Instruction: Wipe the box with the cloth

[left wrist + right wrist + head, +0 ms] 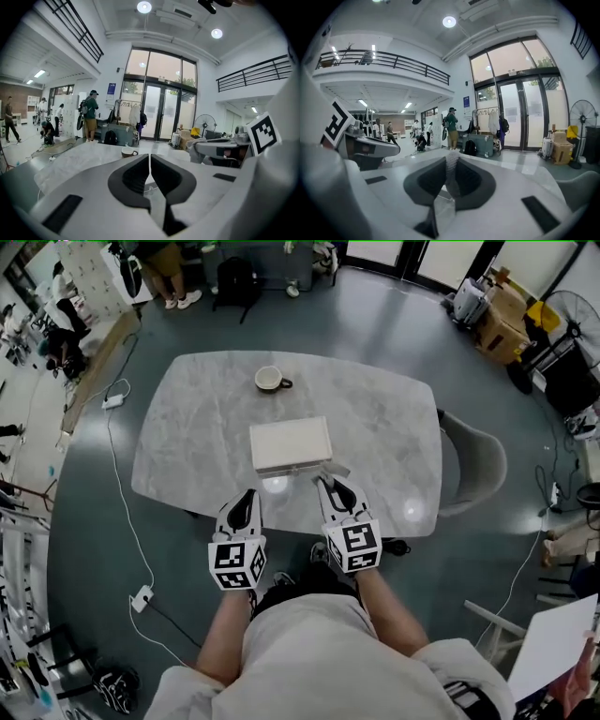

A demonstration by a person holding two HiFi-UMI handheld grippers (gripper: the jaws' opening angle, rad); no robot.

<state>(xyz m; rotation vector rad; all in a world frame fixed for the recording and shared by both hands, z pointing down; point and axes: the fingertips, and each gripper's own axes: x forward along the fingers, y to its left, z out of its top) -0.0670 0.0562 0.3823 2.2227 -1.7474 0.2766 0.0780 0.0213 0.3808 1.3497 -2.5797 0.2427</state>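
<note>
A flat cream box point(291, 444) lies in the middle of the marble table point(375, 427). My right gripper point(326, 484) hovers at the box's near right corner, shut on a small pale cloth point(335, 469); in the right gripper view the cloth point(451, 169) shows as a textured strip pinched between the jaws. My left gripper point(248, 496) is over the table's front edge, just short of the box's near left corner. In the left gripper view its jaws point(149, 164) are pressed together with nothing in them.
A cup point(271, 380) stands on the table behind the box, also visible as the cup point(127, 152) in the left gripper view. A grey chair point(476, 461) stands at the table's right side. A cable point(120, 512) runs along the floor on the left; people stand far back.
</note>
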